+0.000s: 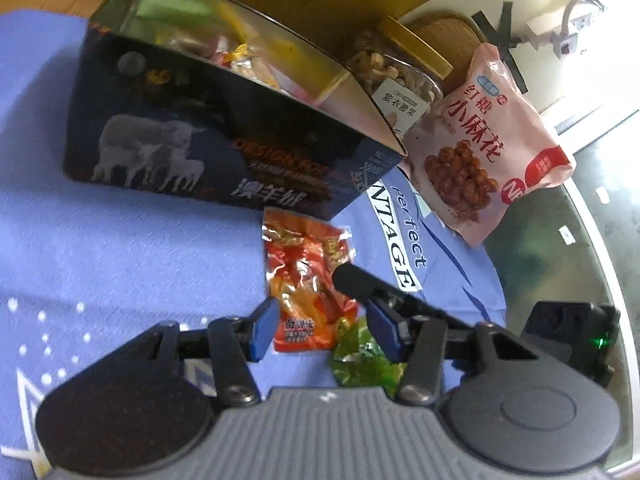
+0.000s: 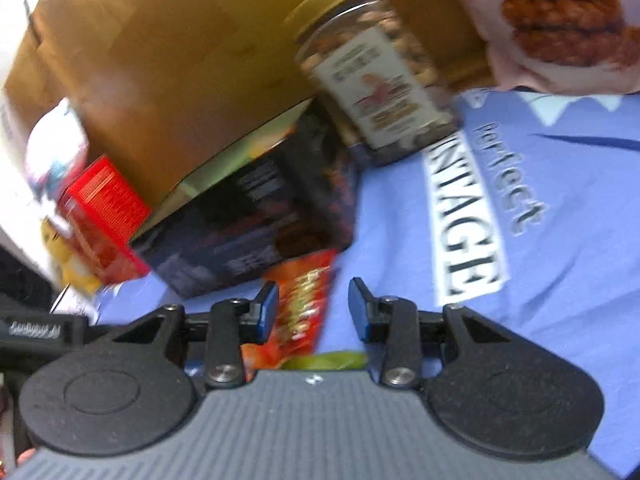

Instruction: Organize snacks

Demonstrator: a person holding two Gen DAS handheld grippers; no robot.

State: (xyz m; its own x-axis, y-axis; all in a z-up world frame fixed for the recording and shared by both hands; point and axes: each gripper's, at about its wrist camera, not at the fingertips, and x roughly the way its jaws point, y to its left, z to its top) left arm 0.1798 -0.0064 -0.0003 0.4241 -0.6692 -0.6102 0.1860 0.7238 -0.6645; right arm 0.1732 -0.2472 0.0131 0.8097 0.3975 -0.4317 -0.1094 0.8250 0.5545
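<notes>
Snack packet (image 1: 306,280), orange-red and crinkled, lies flat on the blue cloth (image 1: 120,248) that covers the bench, just in front of the dark open box (image 1: 208,148). We see the left gripper (image 1: 322,330) poised low over the packet, its blue fingers (image 1: 264,330) spread wide on either side of the packet's near end and gripping nothing. A green wrapped sweet (image 1: 366,360) sits just beside the packet, close to the other finger. From the right wrist, the right gripper (image 2: 314,312) is likewise parted and empty, with the same packet (image 2: 298,312) beneath it; the blur leaves us unsure whether either finger touches it. The box already holds loose wrapped snacks. Behind it stands a nut jar (image 1: 396,68) with a gold lid, and beside that a pink snack bag (image 1: 488,136) leans upright. A red carton (image 2: 104,220) rests against the box's far side, below a brown cardboard box (image 2: 160,60).
</notes>
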